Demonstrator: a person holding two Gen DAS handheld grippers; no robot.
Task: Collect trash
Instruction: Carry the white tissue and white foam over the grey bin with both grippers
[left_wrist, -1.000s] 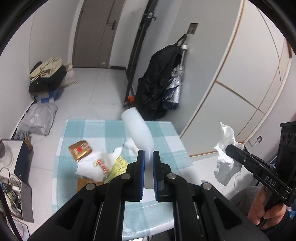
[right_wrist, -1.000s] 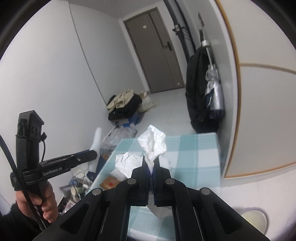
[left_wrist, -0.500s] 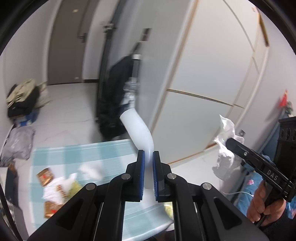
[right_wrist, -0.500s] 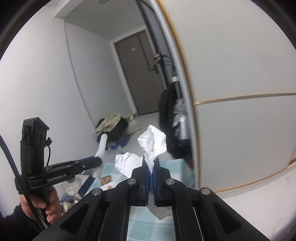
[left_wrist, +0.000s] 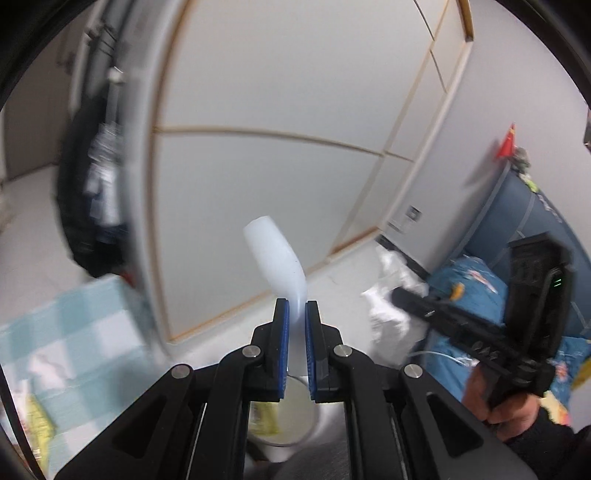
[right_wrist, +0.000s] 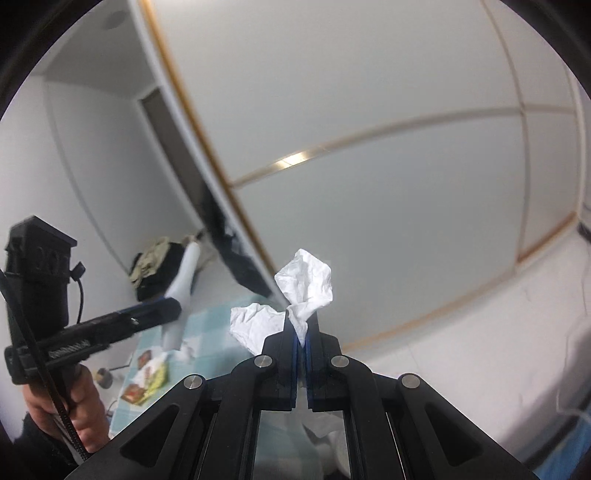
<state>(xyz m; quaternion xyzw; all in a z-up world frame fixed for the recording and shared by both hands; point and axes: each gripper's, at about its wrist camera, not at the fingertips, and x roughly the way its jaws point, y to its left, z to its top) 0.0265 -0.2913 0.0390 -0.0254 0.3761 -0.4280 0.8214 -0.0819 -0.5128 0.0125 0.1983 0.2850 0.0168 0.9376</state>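
Observation:
My left gripper (left_wrist: 296, 314) is shut on a white plastic bottle (left_wrist: 276, 258) and holds it in the air, above a white bin (left_wrist: 291, 413) on the floor. The bin holds a yellow wrapper (left_wrist: 264, 417). My right gripper (right_wrist: 302, 325) is shut on a crumpled white tissue (right_wrist: 304, 286), also in the air. The tissue (left_wrist: 388, 306) and the right gripper also show at the right of the left wrist view. The left gripper with the bottle (right_wrist: 183, 291) shows at the left of the right wrist view.
A table with a blue checked cloth (left_wrist: 74, 332) lies to the left, with wrappers and tissue (right_wrist: 147, 376) on it. White cabinet doors (left_wrist: 277, 129) stand ahead. A blue bed cover (left_wrist: 480, 288) is at the right. A black bag (left_wrist: 92, 184) hangs at the far left.
Both grippers have swung right, away from the table toward the cabinet and floor, each still holding its item. The bin has come into view under the left gripper.

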